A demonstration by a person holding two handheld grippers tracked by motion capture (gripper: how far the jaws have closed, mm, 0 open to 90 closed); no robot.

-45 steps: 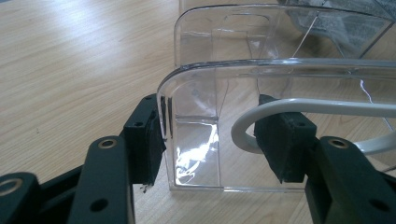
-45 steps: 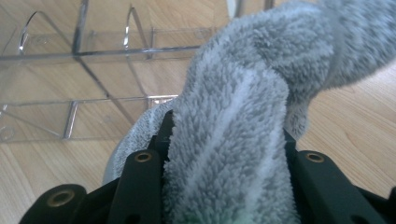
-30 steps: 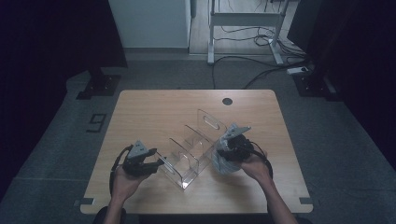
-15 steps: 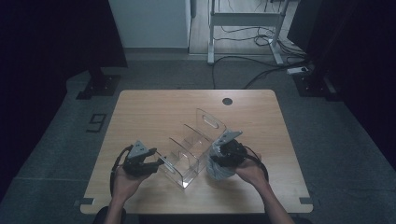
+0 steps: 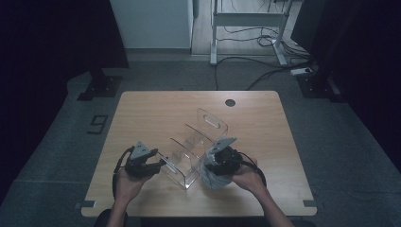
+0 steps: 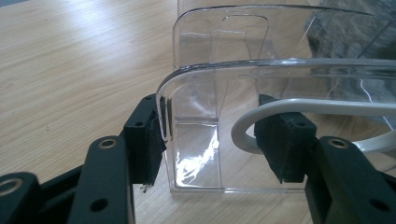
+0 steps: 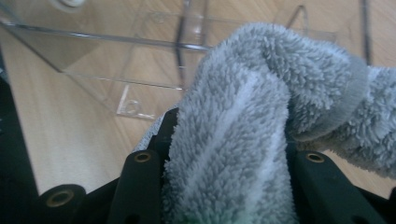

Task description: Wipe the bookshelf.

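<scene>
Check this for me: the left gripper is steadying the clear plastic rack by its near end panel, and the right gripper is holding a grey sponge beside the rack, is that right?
Not quite: the right gripper holds a fluffy grey cloth, not a sponge; the right gripper view shows its pile and hemmed edge. The rest stands: the left gripper has its jaws either side of the near end panel of the clear plastic rack.

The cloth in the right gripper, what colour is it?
The cloth is grey with paler stripes, clearest in the right gripper view.
</scene>
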